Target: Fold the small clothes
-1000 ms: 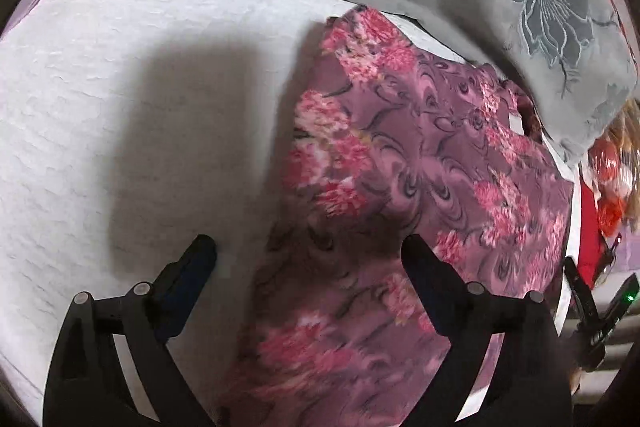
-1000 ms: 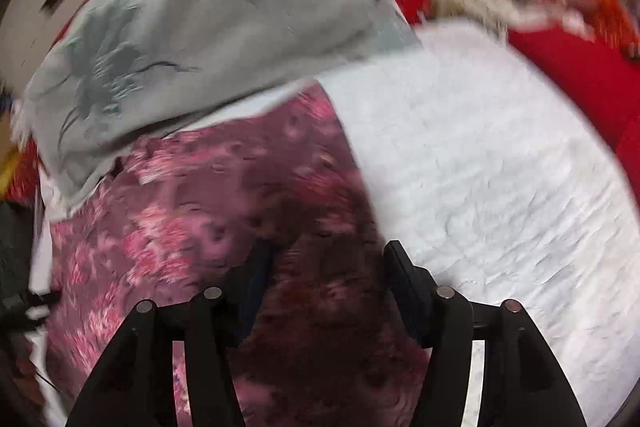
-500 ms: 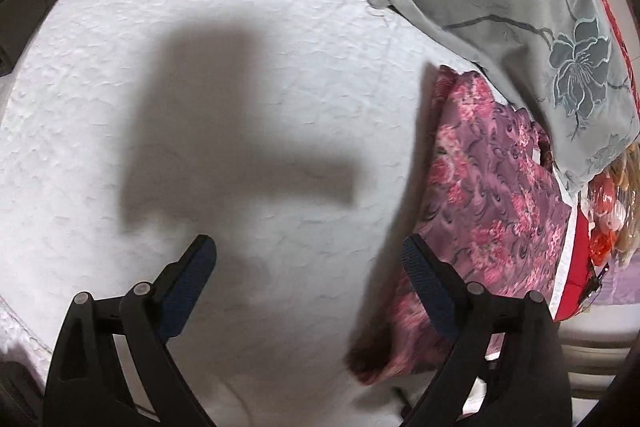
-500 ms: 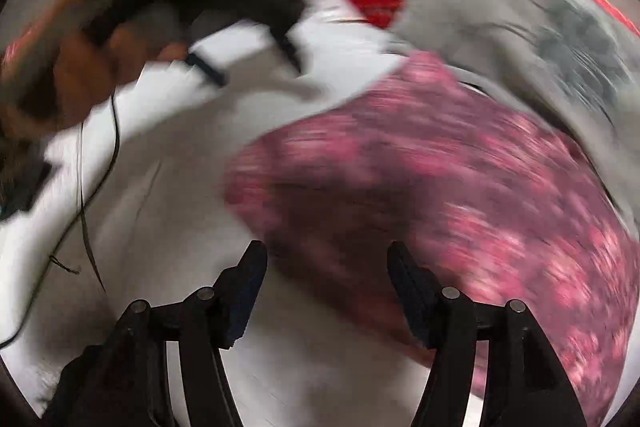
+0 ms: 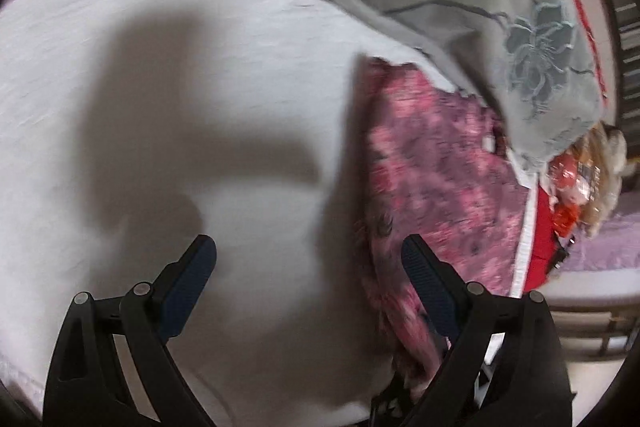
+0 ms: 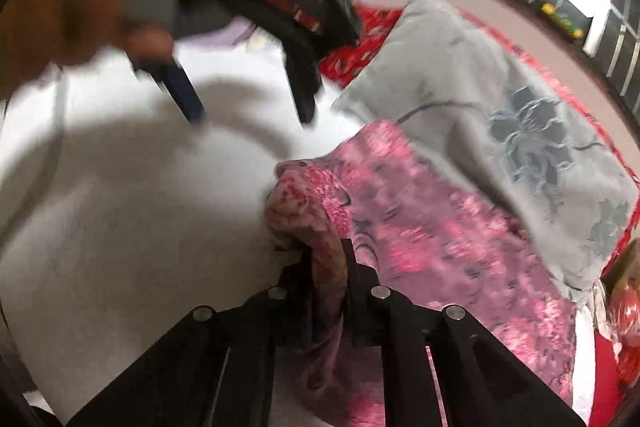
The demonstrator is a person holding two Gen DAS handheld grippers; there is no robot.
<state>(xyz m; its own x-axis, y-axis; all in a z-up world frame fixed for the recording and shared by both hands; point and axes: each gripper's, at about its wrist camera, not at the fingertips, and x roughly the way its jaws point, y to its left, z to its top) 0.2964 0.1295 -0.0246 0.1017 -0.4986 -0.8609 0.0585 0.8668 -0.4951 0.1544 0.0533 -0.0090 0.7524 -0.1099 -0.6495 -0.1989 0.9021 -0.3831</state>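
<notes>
Pinching a raised fold of the pink flowered garment (image 6: 420, 227), the right tool (image 6: 326, 267) has just been closing, and its jaws now press the cloth between them at the garment's near left edge. The garment lies on the white bed cover (image 5: 180, 107), its far right side tucked under a grey pillow (image 6: 500, 115) with a flower print. The left tool (image 5: 308, 259) hangs over the bare cover with its jaws wide apart and nothing between them; its right finger overlaps the garment's left edge in view. A hand (image 6: 80, 11) grips it at the far left.
</notes>
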